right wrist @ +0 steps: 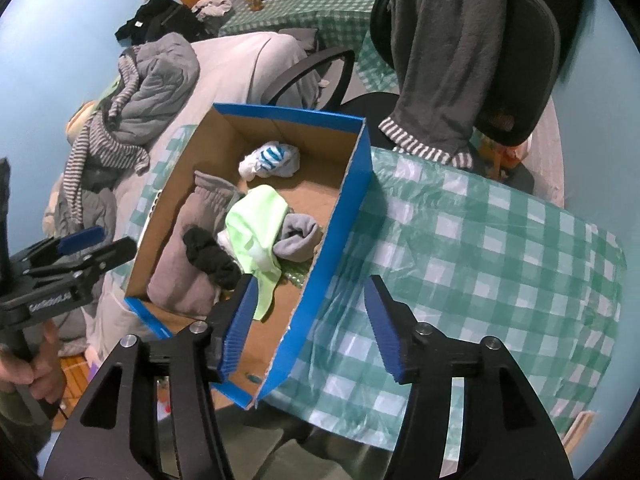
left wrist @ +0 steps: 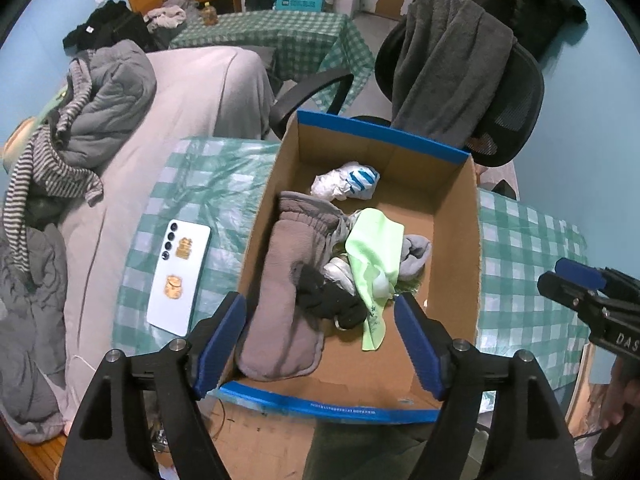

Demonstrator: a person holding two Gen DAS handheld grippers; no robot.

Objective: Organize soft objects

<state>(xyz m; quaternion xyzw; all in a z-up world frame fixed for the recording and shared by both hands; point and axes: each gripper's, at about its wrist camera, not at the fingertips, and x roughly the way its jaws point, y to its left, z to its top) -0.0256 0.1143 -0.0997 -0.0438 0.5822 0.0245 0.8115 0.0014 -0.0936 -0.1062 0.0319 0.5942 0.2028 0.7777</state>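
Observation:
An open cardboard box with blue edging stands on a green checked table; the right wrist view shows the same box. Inside lie a taupe fleece piece, a black sock, a lime green cloth, a grey sock and a white and blue bundle. My left gripper hangs open above the box's near end, nothing between its blue pads. My right gripper is open too and straddles the box's right wall. The green cloth lies loose in the box.
A white phone lies on the table left of the box. A black chair draped with a dark grey towel stands behind. A bed with heaped grey clothes fills the left. A hand holds the left gripper.

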